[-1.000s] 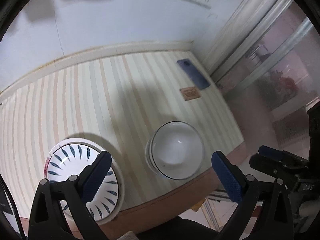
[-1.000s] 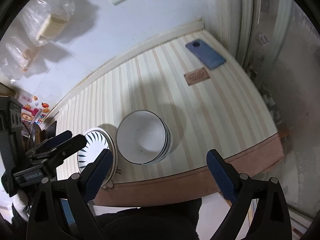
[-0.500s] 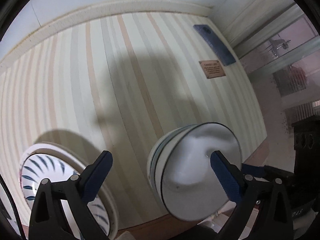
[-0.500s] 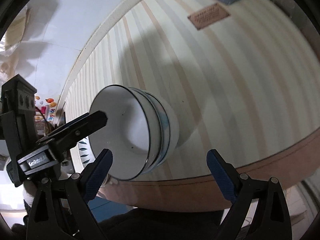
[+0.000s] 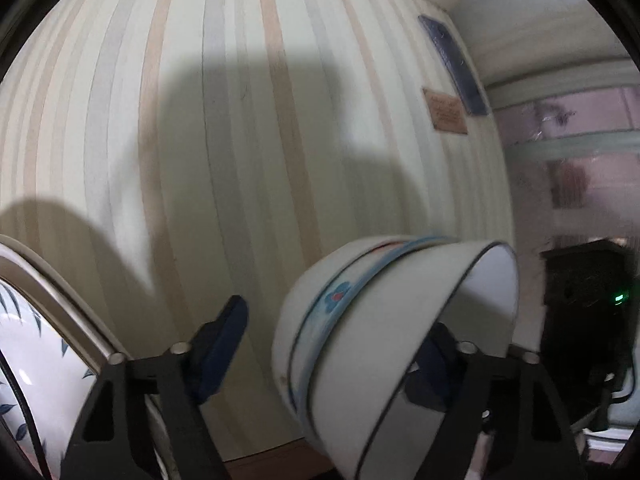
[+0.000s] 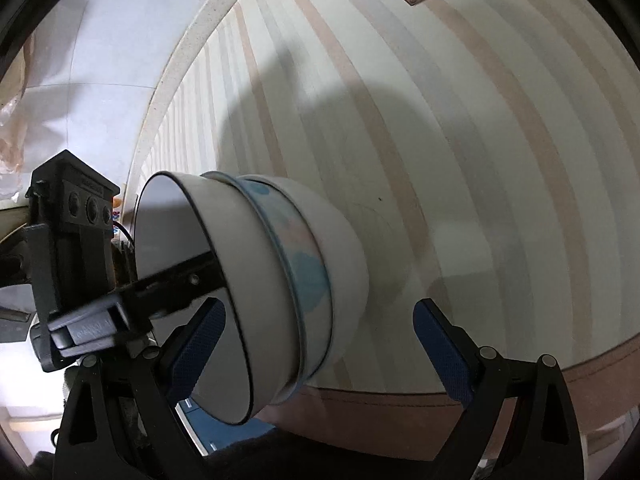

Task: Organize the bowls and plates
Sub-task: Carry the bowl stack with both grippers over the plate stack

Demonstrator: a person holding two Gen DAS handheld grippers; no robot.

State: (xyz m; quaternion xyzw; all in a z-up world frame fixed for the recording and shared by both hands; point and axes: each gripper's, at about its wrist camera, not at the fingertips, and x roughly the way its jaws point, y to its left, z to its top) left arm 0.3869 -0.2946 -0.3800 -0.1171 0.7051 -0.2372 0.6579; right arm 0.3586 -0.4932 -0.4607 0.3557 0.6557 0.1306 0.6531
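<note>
Both grippers lower now, left gripper (image 5: 332, 348) jaws closing around three stacked bowls (image 5: 384, 344) (right gripper (image 6: 316, 344) jaws apart)

the stack of bowls (image 5: 372, 344) stands on the tabletop (image 5: 240, 140) near its front edge. the left claw (image 5: 332, 344) closes astride the top bowl's rim, one finger inside the bowl, one outside to the left. the plate (image 5: 36, 344) lies left of the stack. the phone (image 5: 454, 62) and the label (image 5: 447, 110) lie far behind, at the right. the right claw (image 6: 320, 344) sits before the stack, which lies between its fingers.
</note>
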